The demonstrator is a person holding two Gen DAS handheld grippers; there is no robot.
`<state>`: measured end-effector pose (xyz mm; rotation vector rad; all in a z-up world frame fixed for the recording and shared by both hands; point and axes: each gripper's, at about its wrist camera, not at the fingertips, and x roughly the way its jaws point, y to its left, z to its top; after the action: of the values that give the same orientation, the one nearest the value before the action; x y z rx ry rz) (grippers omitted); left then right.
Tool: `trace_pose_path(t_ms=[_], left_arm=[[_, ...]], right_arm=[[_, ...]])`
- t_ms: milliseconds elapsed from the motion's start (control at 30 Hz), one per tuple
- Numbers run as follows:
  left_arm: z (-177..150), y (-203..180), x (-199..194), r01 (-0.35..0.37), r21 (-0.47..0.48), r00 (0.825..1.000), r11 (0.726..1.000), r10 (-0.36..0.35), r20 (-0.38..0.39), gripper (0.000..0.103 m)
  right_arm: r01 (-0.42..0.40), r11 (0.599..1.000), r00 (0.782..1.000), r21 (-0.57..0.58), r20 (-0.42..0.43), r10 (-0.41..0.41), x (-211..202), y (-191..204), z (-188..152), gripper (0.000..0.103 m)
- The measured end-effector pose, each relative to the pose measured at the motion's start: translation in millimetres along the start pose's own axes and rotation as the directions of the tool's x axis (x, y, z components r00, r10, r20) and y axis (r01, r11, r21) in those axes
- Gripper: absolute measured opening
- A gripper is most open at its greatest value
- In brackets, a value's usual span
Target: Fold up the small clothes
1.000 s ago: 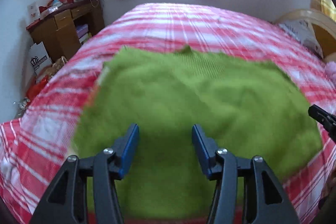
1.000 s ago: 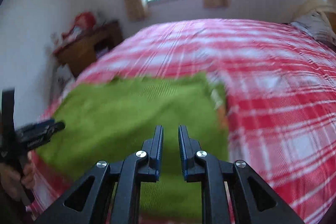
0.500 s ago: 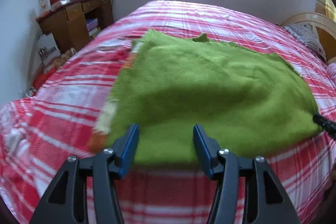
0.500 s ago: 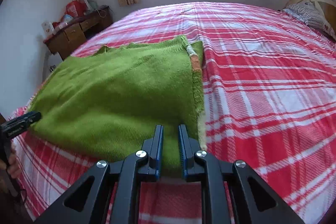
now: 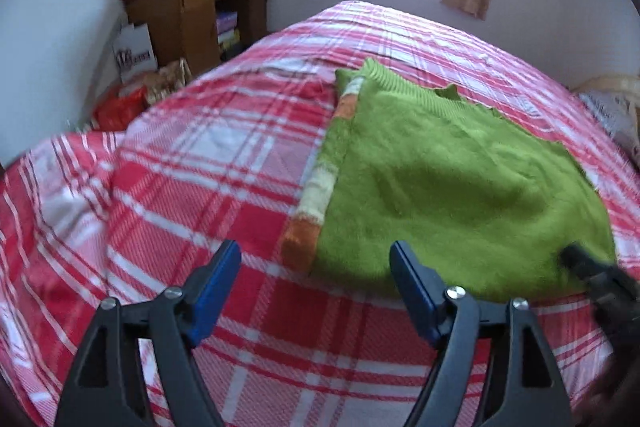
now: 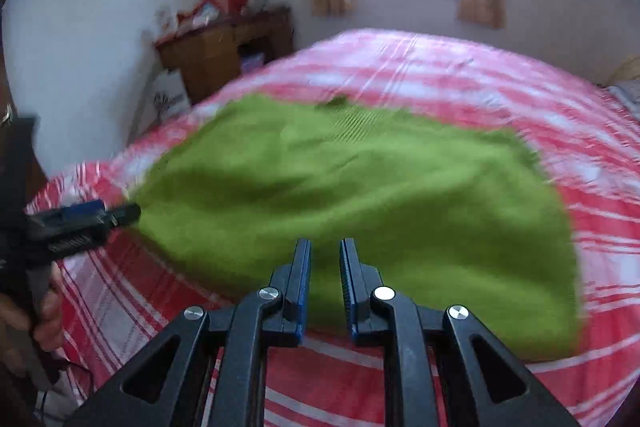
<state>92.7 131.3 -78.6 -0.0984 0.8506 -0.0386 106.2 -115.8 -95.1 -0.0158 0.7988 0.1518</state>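
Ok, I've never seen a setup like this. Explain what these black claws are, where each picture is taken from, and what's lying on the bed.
No robot here: a person holds a two-finger gripper in each hand, and a wide-angle camera on each looks forward along its fingers. One picture comes from the left gripper, whose blue-padded fingers stand wide apart. The other comes from the right gripper, fingers nearly together with a small gap. Neither holds anything. On the red checked bedspread lies a green sweater, folded flat, with a striped orange and white sleeve along its side. A wooden desk stands by the wall.
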Motion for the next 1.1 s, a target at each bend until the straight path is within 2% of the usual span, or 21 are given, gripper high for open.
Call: trace_pose_path(t_ms=[67,100,167,267,400,567,667,800,867,933,967,1033,1067,1100], left_arm=[[-5.5,4.2,3.4,0.014,-0.010,1.000,1.000,-0.014,-0.011,0.079],[-7.7,8.0,5.0,0.029,-0.030,0.999,0.999,-0.030,-0.017,0.079],[-9.7,13.7,3.9,0.081,-0.091,0.996,0.992,-0.083,-0.013,0.079],[-13.6,18.4,0.3,0.189,-0.218,0.982,0.957,-0.186,0.035,0.079],[-19.9,10.4,6.6,0.227,-0.278,0.973,0.933,-0.226,0.037,0.079],[-14.2,2.5,12.0,0.237,-0.285,0.971,0.929,-0.219,0.093,0.079],[0.8,0.2,24.0,0.268,-0.305,0.963,0.914,-0.247,0.104,0.079],[17.9,0.0,37.5,0.279,-0.358,0.960,0.891,-0.247,0.134,0.079],[24.1,-1.5,41.4,0.307,-0.374,0.951,0.875,-0.269,0.150,0.079],[30.4,-2.2,48.2,0.312,-0.377,0.949,0.872,-0.272,0.158,0.079],[32.4,-1.8,51.9,0.307,-0.382,0.951,0.872,-0.266,0.157,0.077],[34.1,-1.6,54.0,0.294,-0.385,0.955,0.875,-0.252,0.157,0.066],[35.0,-2.2,55.1,0.292,-0.379,0.956,0.878,-0.252,0.152,0.048],[34.6,-1.9,56.0,0.272,-0.374,0.962,0.886,-0.239,0.134,0.039]], right_arm=[[0.014,0.999,0.998,-0.032,-0.059,-0.016,19.3,8.3,-12.1,0.015],[0.020,0.999,0.999,-0.043,-0.028,-0.021,16.8,8.9,-14.7,0.015],[0.013,0.999,0.999,-0.044,-0.037,-0.015,13.9,8.1,-13.4,0.016],[-0.016,0.999,0.999,-0.032,-0.032,0.015,14.0,-0.4,-14.8,0.016],[-0.053,0.999,0.999,0.000,-0.011,0.053,13.9,-6.8,-19.4,0.016],[-0.078,0.997,0.997,0.017,0.004,0.078,15.1,-11.1,-19.4,0.016],[-0.100,0.994,0.995,0.037,0.010,0.100,14.6,-14.9,-20.8,0.016],[-0.098,0.995,0.995,0.034,0.012,0.098,13.9,-15.3,-21.5,0.016],[-0.094,0.995,0.996,0.030,0.013,0.094,14.1,-14.7,-21.3,0.016],[-0.096,0.995,0.995,0.031,0.014,0.096,14.6,-15.3,-21.4,0.016],[-0.099,0.995,0.995,0.034,0.014,0.099,14.9,-16.0,-21.4,0.016],[-0.103,0.994,0.995,0.037,0.015,0.102,15.1,-16.9,-21.4,0.016],[-0.103,0.994,0.995,0.037,0.015,0.102,14.8,-16.6,-21.4,0.016],[-0.102,0.994,0.995,0.038,0.012,0.102,14.7,-16.6,-20.8,0.016]])
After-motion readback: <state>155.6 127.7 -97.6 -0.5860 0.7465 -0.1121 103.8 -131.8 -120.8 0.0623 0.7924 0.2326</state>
